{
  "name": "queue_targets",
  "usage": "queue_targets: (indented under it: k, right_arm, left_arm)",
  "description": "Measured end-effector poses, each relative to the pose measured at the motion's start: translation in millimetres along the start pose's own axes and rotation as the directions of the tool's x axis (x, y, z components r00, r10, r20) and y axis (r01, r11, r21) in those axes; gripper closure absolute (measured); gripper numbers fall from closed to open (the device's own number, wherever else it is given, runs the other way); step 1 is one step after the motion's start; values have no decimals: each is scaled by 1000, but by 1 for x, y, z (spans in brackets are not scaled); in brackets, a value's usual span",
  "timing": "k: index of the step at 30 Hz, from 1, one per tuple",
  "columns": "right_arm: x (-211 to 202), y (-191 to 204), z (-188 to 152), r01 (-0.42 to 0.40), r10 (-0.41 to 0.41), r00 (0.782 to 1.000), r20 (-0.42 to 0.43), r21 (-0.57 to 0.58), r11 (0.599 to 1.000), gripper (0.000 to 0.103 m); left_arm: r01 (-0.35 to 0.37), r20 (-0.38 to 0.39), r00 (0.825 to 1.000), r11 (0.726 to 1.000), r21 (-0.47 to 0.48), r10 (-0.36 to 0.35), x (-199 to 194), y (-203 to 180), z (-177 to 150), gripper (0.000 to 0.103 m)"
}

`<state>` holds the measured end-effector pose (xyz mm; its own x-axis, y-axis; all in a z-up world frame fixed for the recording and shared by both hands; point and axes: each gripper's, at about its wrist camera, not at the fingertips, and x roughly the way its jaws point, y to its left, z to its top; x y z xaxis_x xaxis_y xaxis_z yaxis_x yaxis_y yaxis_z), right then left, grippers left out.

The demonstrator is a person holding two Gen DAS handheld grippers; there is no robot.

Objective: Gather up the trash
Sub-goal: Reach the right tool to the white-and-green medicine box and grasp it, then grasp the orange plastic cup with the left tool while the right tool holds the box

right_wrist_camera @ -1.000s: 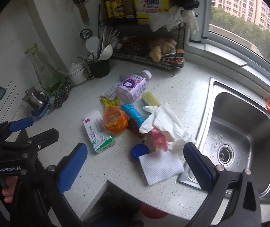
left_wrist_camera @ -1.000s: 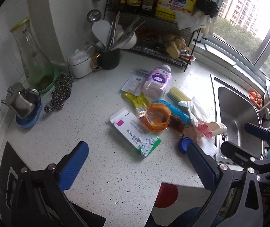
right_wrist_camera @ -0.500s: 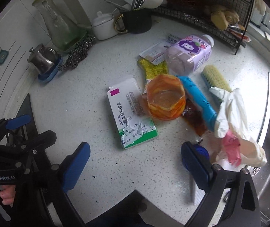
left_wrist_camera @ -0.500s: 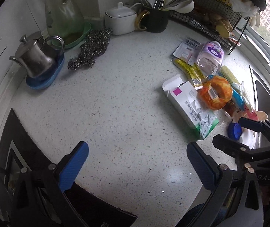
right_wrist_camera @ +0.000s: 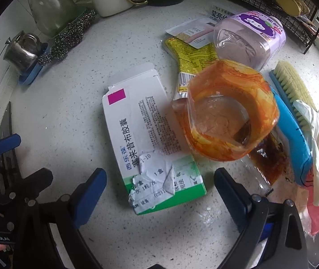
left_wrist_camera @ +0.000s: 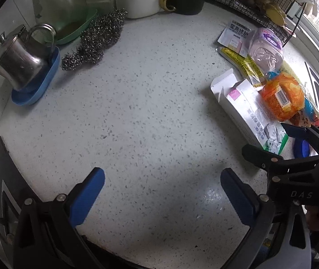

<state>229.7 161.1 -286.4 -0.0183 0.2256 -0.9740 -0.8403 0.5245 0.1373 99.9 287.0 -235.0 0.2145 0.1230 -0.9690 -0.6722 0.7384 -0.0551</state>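
Cardboard — a flattened medicine box (right_wrist_camera: 150, 134) — lies on the speckled counter (right_wrist_camera: 74, 103) just ahead of the right gripper (right_wrist_camera: 159, 186), its long axis running from near-right to far-left, its green near end between the spread, empty blue fingers (right_wrist_camera: 90, 192). The left gripper (left_wrist_camera: 161, 192), also spread and empty, hovers over bare counter — the box (left_wrist_camera: 249, 114) lies to its far right, so the right gripper is nearer.

Medicine box (right_wrist_camera: 150, 139): "西乐葆", "塞来昔布胶囊", "1-10", "(02)1". Sachet (left_wrist_camera: 235, 35): "莹亮修护". Right claw (left_wrist_camera: 293, 139) body: "DAS". Left claw (right_wrist_camera: 2, 154) body: "GenRobot.AI", blurred.
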Motion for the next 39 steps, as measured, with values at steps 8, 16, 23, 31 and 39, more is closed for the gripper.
queue_targets:
  k: [8, 16, 23, 31, 39]
  right_arm:
    - [5, 23, -2, 38, -35, 998, 48, -76, 996, 41]
    - [-23, 23, -26, -1, 6, 998, 69, -69, 998, 42]
    - [-84, 9, -43, 1, 3, 986, 167, -22, 1000, 42]
    - [-138, -39, -60, 55, -84, 961, 264, 116, 992, 42]
    - [-148, -81, -55, 145, -219, 948, 232, 301, 943, 42]
  left_arm:
    - [11, -6, 1000, 1000, -25, -11, 4, 8, -5, 0]
    - [24, 32, 999, 1000, 3, -24, -26, -14, -12, 0]
    - [66, 100, 992, 995, 78, -74, -68, -49, -6, 0]
    - [49, 131, 988, 976, 213, -78, -81, -100, 26, 0]
    - [103, 68, 989, 940, 326, -132, -42, -144, 73, 0]
